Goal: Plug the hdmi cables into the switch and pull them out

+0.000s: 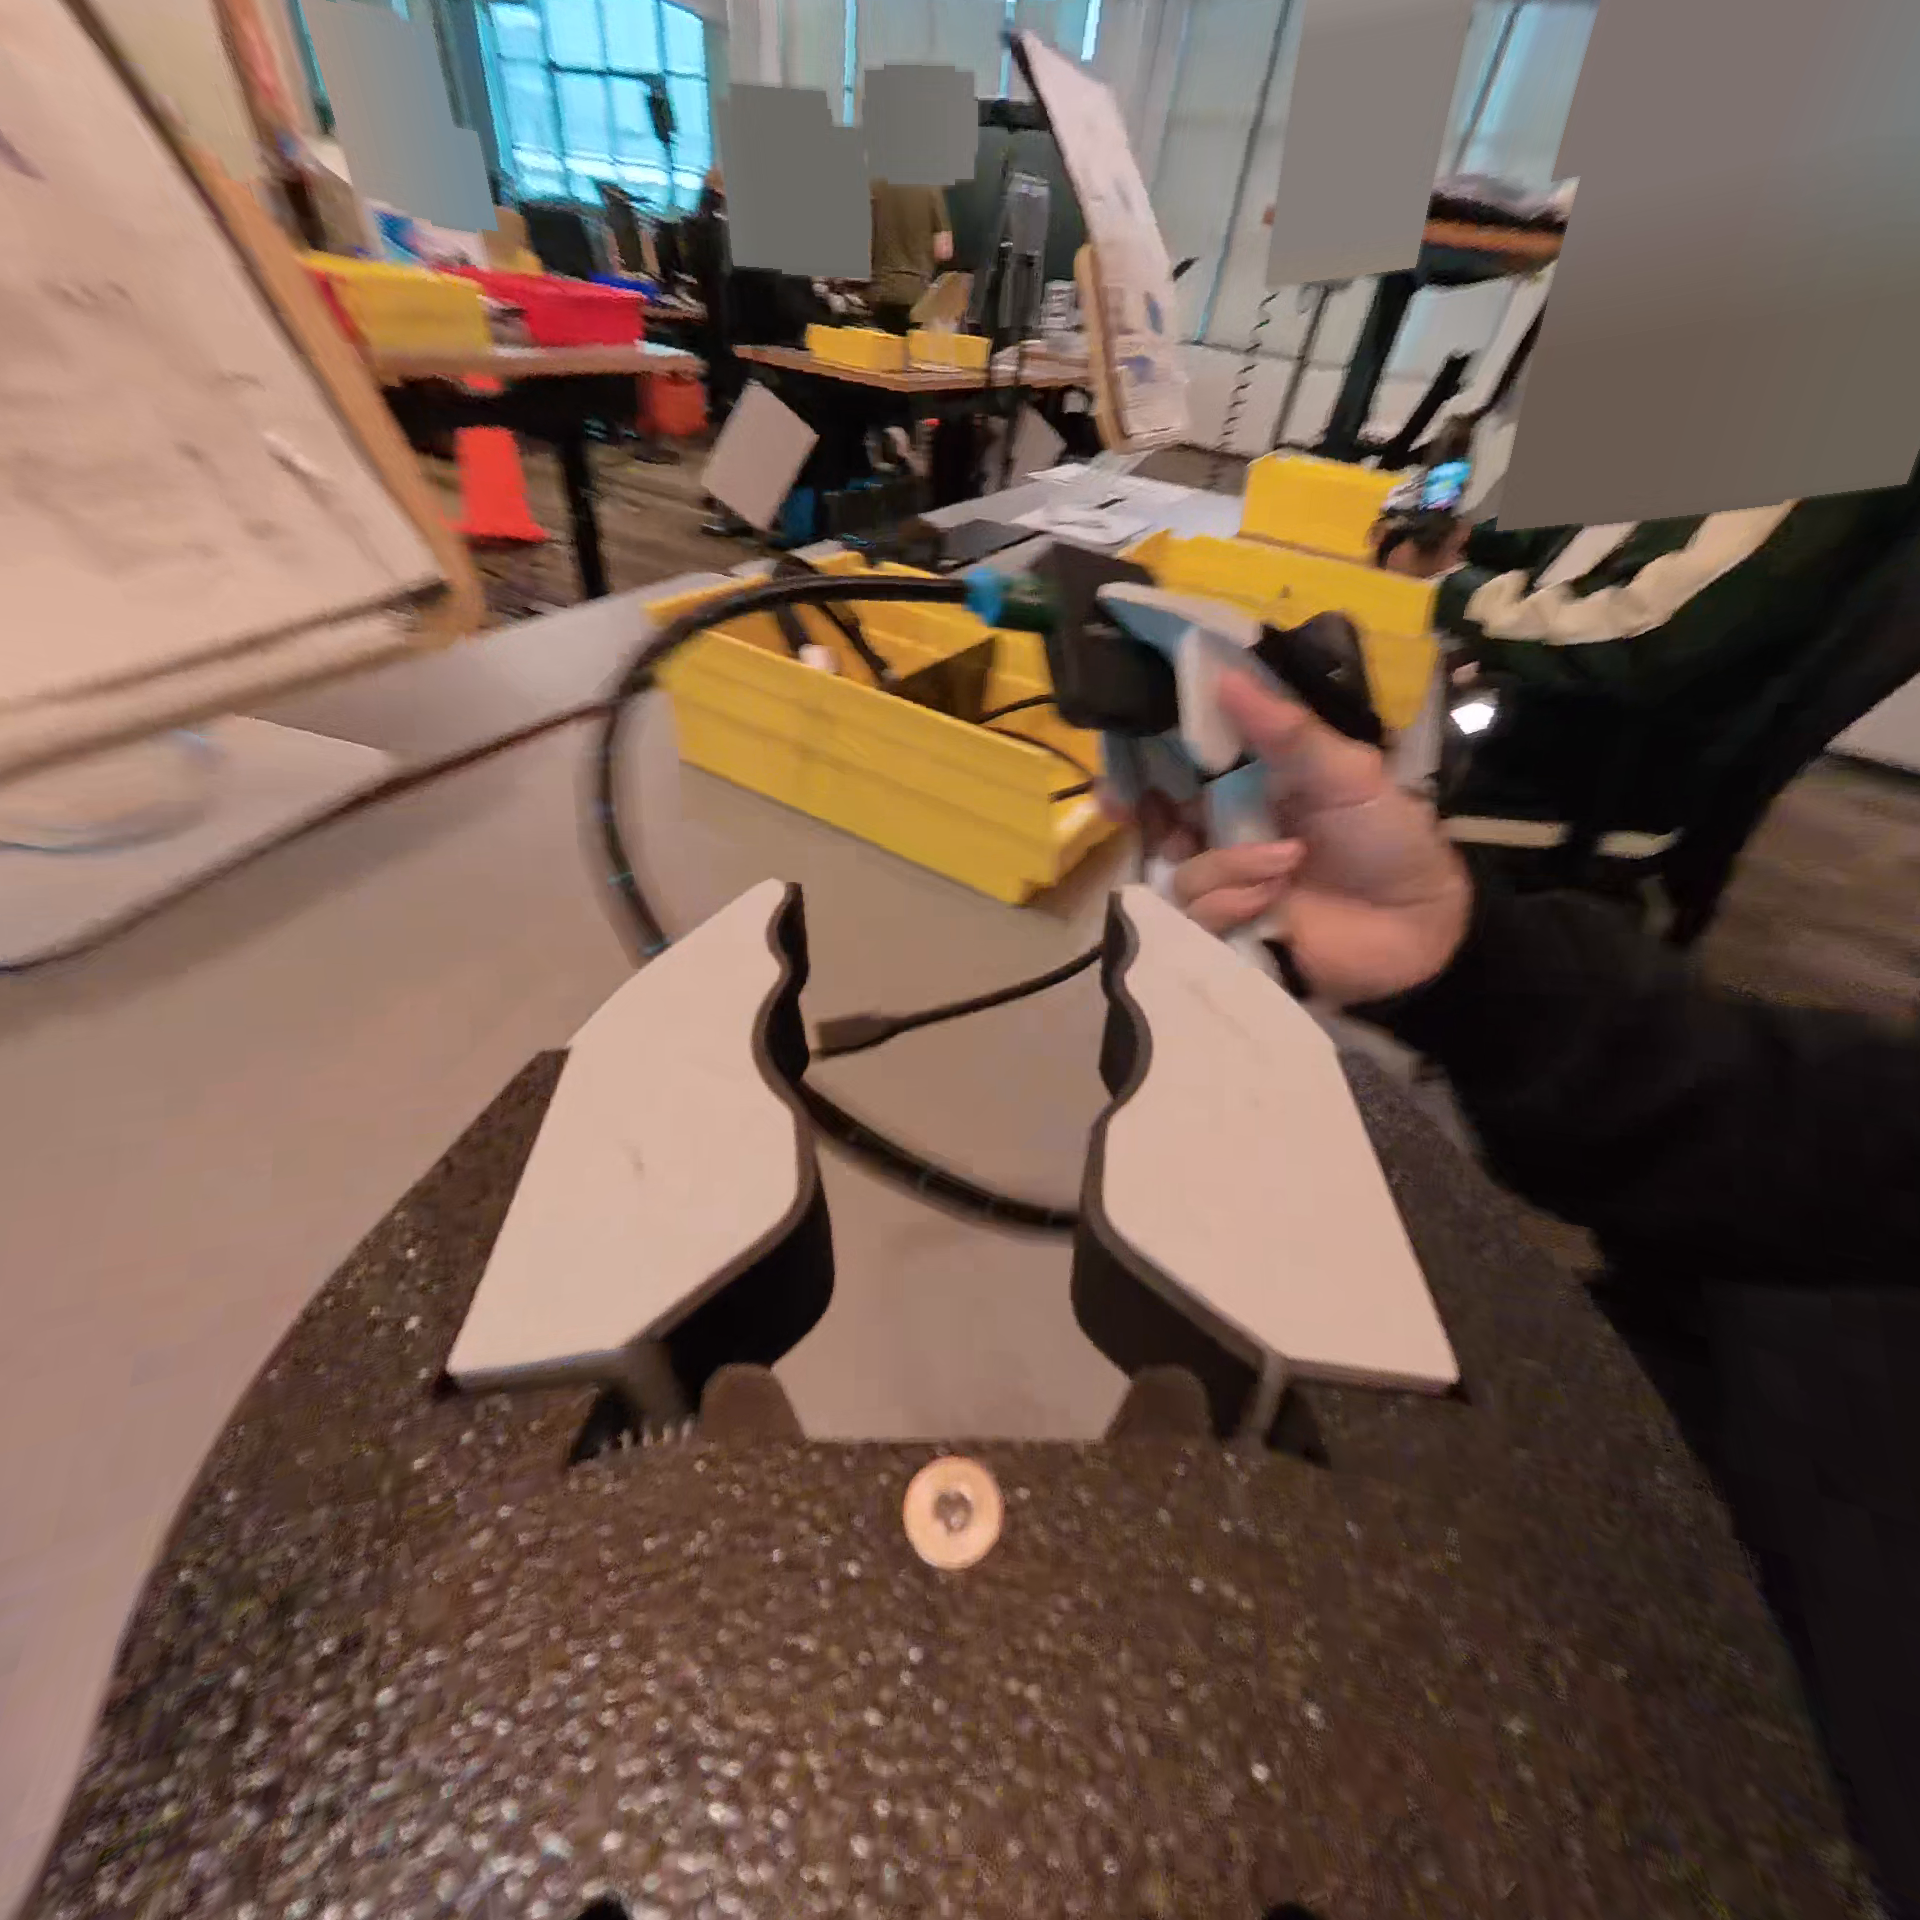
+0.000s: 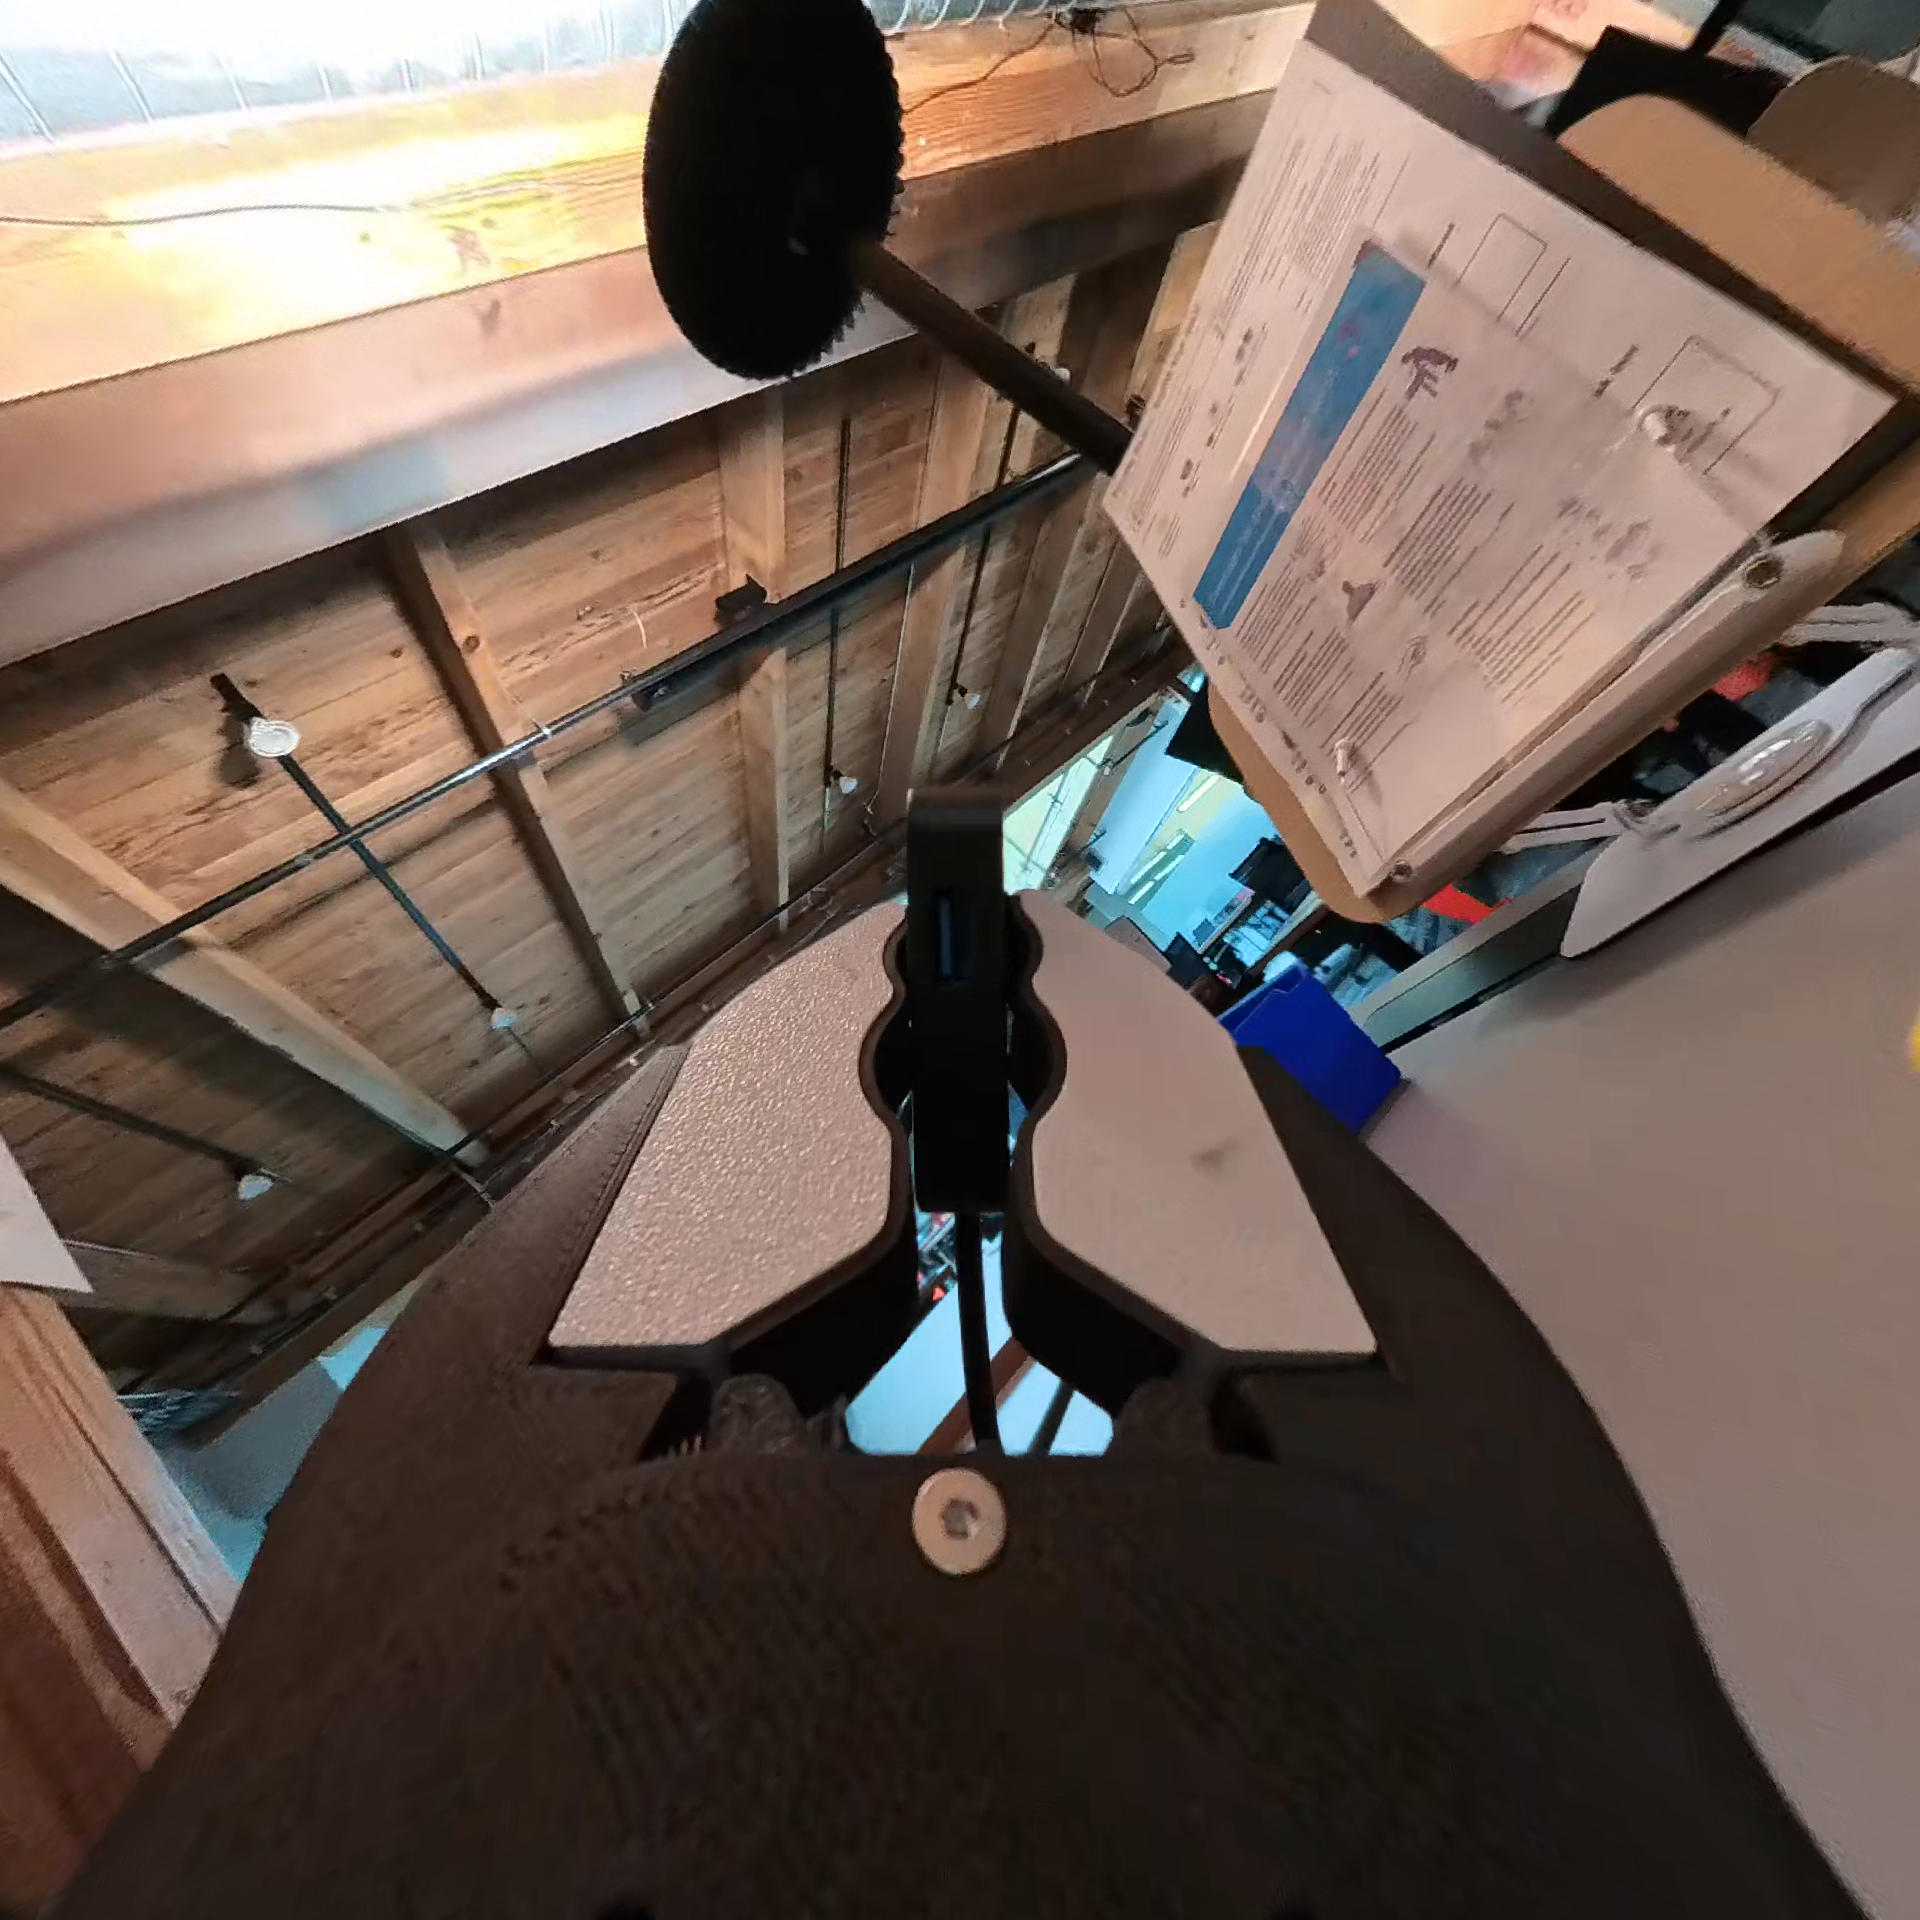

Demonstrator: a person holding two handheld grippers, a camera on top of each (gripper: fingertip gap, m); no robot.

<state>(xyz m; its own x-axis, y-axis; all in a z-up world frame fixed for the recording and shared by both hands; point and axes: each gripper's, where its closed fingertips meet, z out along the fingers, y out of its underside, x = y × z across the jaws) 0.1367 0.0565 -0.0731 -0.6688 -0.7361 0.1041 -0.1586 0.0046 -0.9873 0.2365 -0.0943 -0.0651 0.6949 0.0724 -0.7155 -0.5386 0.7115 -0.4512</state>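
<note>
My right gripper (image 2: 956, 966) is clamped on the black HDMI switch (image 2: 956, 997), held on edge between the two fingers with one port facing the camera and its short lead hanging down through the gap. This gripper is tilted steeply upward; its view shows mostly the timber ceiling and a document stand (image 2: 1475, 499).

In the left wrist view the same switch (image 1: 1107, 655) appears raised above the grey table (image 1: 260, 1091), in front of the yellow bin (image 1: 883, 748). One HDMI cable (image 1: 665, 665) with a blue-green plug (image 1: 1003, 603) is seated in its side; the cable arcs down to the table and passes under my left gripper (image 1: 951, 935).

My left gripper is spread wide and holds nothing. Between its fingertips, on the table, lies a loose plug on a thinner black lead (image 1: 862, 1034); I cannot tell from here whether it is a second HDMI plug or the switch's own lead.

Step in hand, as I judge it: one cable is connected, and the switch is presented for the next operation. That operation is either seating another plug or withdrawing the connected one.

Requirements for the next move:
- Keep the right gripper firm, so the switch does not rotate.
- Close the left gripper on the plug body, not the cable.
- Move in line with the port axis.
</note>
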